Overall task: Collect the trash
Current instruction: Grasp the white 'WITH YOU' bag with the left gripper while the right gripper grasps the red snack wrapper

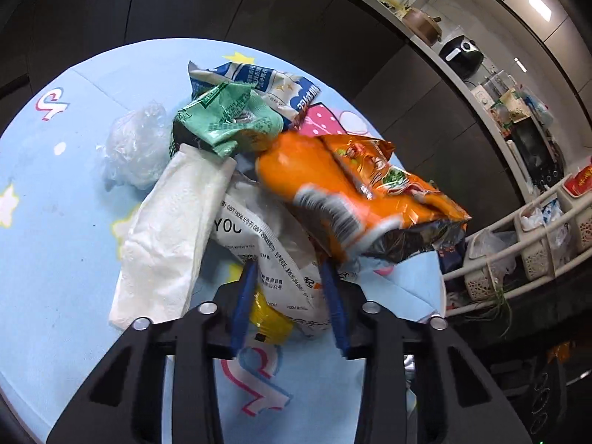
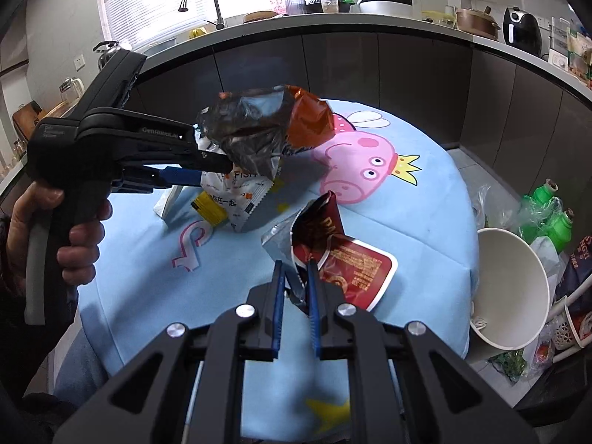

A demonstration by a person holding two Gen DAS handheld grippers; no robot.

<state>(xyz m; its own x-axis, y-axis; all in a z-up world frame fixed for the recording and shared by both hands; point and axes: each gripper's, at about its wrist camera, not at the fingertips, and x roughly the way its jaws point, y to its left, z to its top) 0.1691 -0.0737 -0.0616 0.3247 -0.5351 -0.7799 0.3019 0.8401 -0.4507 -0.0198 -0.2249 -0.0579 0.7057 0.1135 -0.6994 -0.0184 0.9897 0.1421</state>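
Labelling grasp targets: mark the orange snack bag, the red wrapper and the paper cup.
orange snack bag (image 1: 355,199), left wrist view, printed front
red wrapper (image 2: 355,270), right wrist view, red label panel
paper cup (image 2: 514,288), right wrist view, white inner wall

**Both grippers closed on wrappers**

Left gripper (image 2: 222,170) enters from the left of the right-wrist frame, level, a hand (image 2: 74,236) on its handle, blue fingers (image 1: 246,296) nipping a wrapper (image 1: 273,255). Right gripper (image 2: 296,277) at lower centre pinches a red wrapper (image 2: 347,270)

Crumpled wrappers (image 1: 259,199) heaped on the table; red packet (image 2: 344,259) lies apart, torn open
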